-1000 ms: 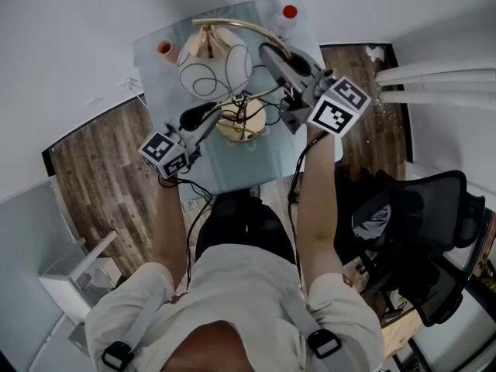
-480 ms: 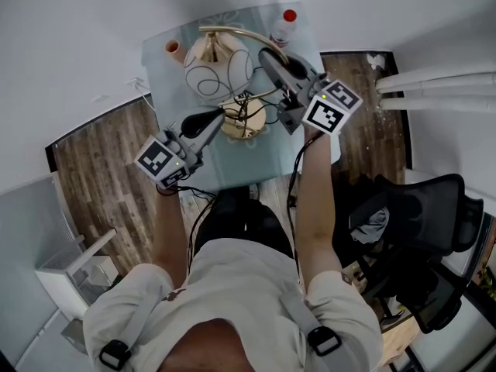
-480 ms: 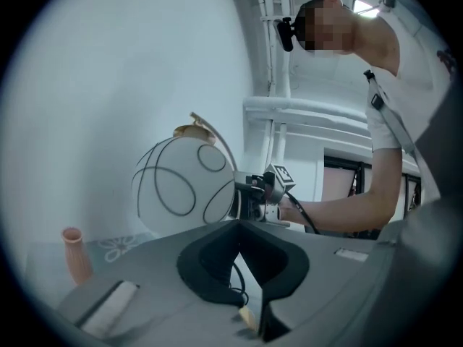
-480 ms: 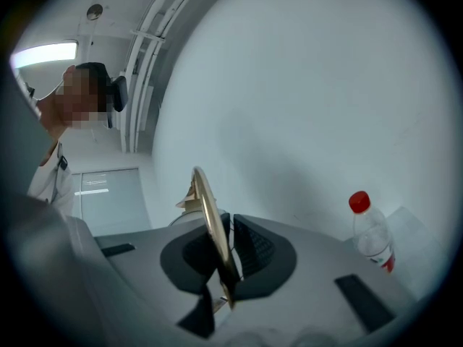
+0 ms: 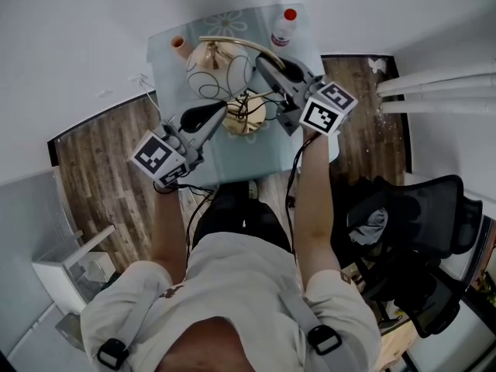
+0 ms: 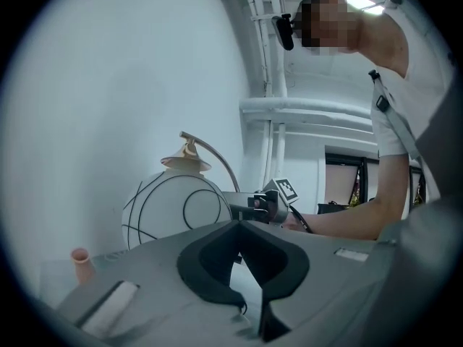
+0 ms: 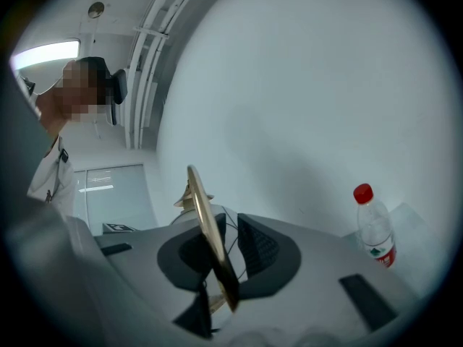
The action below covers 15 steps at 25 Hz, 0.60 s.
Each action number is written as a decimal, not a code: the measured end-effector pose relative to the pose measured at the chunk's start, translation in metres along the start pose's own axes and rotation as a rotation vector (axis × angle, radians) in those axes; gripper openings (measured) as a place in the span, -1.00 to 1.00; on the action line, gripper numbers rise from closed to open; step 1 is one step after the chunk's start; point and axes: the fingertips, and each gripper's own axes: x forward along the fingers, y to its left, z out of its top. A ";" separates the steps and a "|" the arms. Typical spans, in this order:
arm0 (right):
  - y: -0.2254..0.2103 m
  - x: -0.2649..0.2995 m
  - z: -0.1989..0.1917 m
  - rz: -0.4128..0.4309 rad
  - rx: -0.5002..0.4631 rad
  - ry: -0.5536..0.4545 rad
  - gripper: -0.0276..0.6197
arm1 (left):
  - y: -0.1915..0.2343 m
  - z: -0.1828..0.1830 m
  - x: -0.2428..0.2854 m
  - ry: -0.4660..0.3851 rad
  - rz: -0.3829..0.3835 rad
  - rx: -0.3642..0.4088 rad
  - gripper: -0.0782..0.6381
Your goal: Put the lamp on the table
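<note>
Jaws of the right gripper (image 5: 268, 59) stand apart around the arm of the lamp (image 5: 218, 71); left gripper (image 5: 211, 115) is clenched, empty.
Right jaws have just been opening, gold arm between them unpinched; lamp stands on the table (image 5: 242, 161).

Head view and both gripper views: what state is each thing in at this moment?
lamp: upright, base on the table.
bottle: upright, red cap on.
cup: upright.
left gripper: shut, nothing seen between its jaws.
right gripper: jaws have just been opening and stand apart, with the lamp's gold arm between them.
</note>
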 end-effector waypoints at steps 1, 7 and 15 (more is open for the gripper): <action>0.002 -0.002 -0.001 0.001 -0.001 0.002 -0.74 | -0.002 0.000 -0.001 0.008 0.006 0.002 -0.78; 0.014 -0.011 -0.009 0.008 -0.018 0.014 -0.69 | -0.019 0.009 -0.006 0.019 0.012 0.006 -0.78; 0.035 -0.018 -0.022 0.038 -0.048 0.047 -0.61 | -0.036 0.018 -0.014 0.007 0.020 0.003 -0.78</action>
